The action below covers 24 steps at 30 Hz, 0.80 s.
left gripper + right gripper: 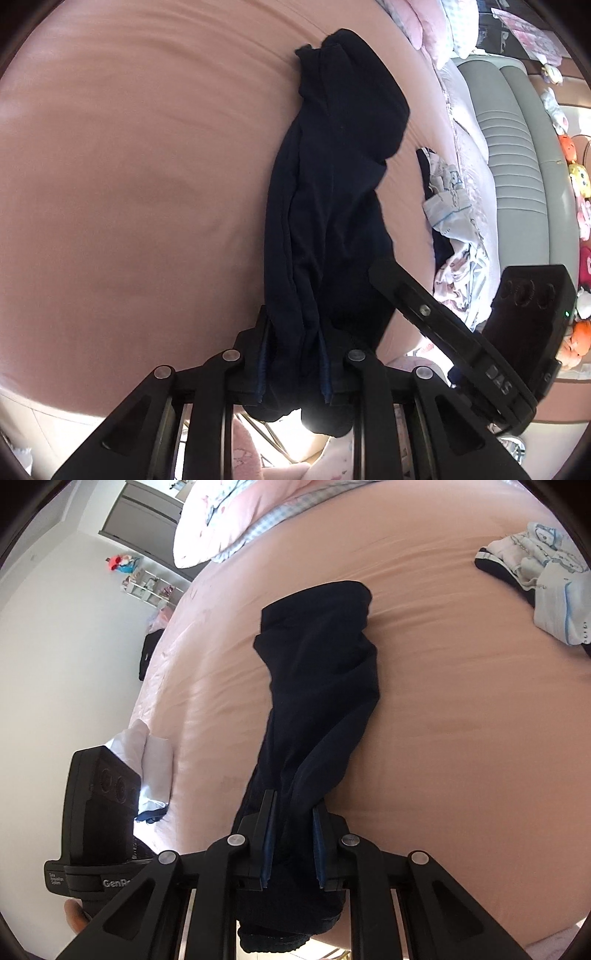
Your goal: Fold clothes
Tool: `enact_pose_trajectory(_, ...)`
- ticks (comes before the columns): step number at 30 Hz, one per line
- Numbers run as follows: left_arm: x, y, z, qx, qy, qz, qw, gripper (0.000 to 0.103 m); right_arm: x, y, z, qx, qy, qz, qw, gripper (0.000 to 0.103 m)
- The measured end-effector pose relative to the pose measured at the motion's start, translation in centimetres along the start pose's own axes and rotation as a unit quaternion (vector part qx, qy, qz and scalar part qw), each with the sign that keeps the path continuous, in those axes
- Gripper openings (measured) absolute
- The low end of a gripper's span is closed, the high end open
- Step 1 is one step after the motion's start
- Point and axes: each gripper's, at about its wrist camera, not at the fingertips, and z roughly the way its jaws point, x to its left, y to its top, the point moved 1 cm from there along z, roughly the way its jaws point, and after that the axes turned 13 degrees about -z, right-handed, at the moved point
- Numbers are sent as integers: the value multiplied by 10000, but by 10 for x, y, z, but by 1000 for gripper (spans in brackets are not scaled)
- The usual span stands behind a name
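A dark navy garment (332,184) is bunched lengthwise and hangs from both grippers, its far end resting on the pink bed sheet (129,166). My left gripper (295,332) is shut on one end of it, with cloth spilling out behind the jaws. My right gripper (293,808) is shut on the same garment (317,672), which trails away from it onto the sheet (461,720). The right gripper's body shows in the left wrist view (480,343). The left gripper's body shows in the right wrist view (99,805).
A heap of pale printed and dark clothes (450,221) lies on the bed to the right; it also shows in the right wrist view (539,583). Pink pillows (236,520) lie at the head. A white folded item (147,760) sits at the bed's left edge. A grey sofa (517,166) stands beside the bed.
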Motion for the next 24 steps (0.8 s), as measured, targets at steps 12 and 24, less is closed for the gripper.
enact_pose_trajectory(12, -44, -14, 14, -571, 911, 1183, 9871, 24, -15, -17, -30, 101, -1107, -634, 9918, 16)
enact_pose_trajectory(24, -66, -38, -3, -2072, 2210, 2450, 9210, 78, 12, -34, -45, -64, -1896, -1808, 9651, 16)
